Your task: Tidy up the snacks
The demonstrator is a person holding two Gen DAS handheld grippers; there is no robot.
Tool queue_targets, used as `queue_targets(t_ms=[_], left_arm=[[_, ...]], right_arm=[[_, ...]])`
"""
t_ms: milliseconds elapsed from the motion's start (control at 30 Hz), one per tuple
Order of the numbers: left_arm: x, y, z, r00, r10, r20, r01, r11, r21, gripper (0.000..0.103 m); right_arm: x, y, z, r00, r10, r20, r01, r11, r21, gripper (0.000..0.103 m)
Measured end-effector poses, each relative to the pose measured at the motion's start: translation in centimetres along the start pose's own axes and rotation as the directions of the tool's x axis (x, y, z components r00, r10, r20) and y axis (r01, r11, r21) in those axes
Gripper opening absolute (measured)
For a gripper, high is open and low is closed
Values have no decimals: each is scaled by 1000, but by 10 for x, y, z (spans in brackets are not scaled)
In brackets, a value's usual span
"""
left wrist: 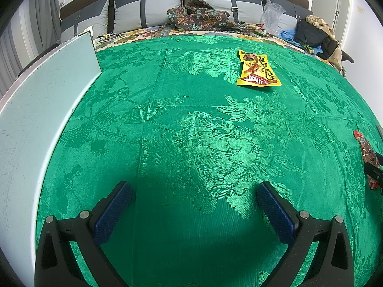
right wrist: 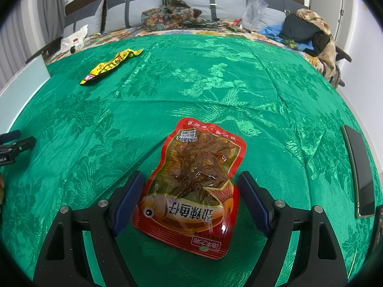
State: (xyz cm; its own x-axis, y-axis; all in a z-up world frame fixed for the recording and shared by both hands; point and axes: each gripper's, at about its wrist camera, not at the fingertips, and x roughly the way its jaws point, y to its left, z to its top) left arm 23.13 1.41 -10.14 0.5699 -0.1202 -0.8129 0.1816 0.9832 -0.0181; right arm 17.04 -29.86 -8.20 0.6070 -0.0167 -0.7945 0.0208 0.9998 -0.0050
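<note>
The red pouch (right wrist: 189, 189) lies flat on the green cloth (right wrist: 239, 83), right between the fingers of the right gripper (right wrist: 189, 196). The jaws are spread wide, one blue pad at each side of the pouch and pretty much at its edges, but nothing's clamped yet. The yellow pouch (left wrist: 257, 68) sits well apart, further up the cloth toward the sofa (left wrist: 148, 7), on its own.

What I'd worry about: that red pouch is thin, glossy and soft, lying flat. If the jaws close across its width, I think it'll just buckle or squirt out instead of getting pinched, and the pads could bunch up the cloth too. A low, scooping angle looks needed. There's also a dark phone (right wrist: 359, 169) off to the right, near enough to get bumped on a sloppy swing.

The left gripper (left wrist: 194, 205) hovers low over bare cloth, wide open, holding nothing, aimed roughly toward the yellow pouch. A pale board (left wrist: 43, 110) stands along its left side. The right gripper points forward and down, straddling the red pouch's lower half.
</note>
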Motion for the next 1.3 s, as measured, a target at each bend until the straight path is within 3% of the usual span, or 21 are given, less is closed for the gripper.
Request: queue_targets(t_ms=[1033, 1167, 1300], left_arm=[[1, 0, 2, 1000, 0, -4, 0, 1000, 1, 103], [15, -8, 33, 996, -24, -90, 26, 999, 21, 102], [21, -31, 86, 995, -84, -50, 87, 995, 51, 102]], right_arm=[[0, 0, 0, 1000, 1, -2, -1, 1000, 0, 83], [0, 0, 1, 1000, 0, -2, 0, 1000, 0, 83], [0, 0, 0, 1000, 0, -2, 0, 1000, 0, 83]])
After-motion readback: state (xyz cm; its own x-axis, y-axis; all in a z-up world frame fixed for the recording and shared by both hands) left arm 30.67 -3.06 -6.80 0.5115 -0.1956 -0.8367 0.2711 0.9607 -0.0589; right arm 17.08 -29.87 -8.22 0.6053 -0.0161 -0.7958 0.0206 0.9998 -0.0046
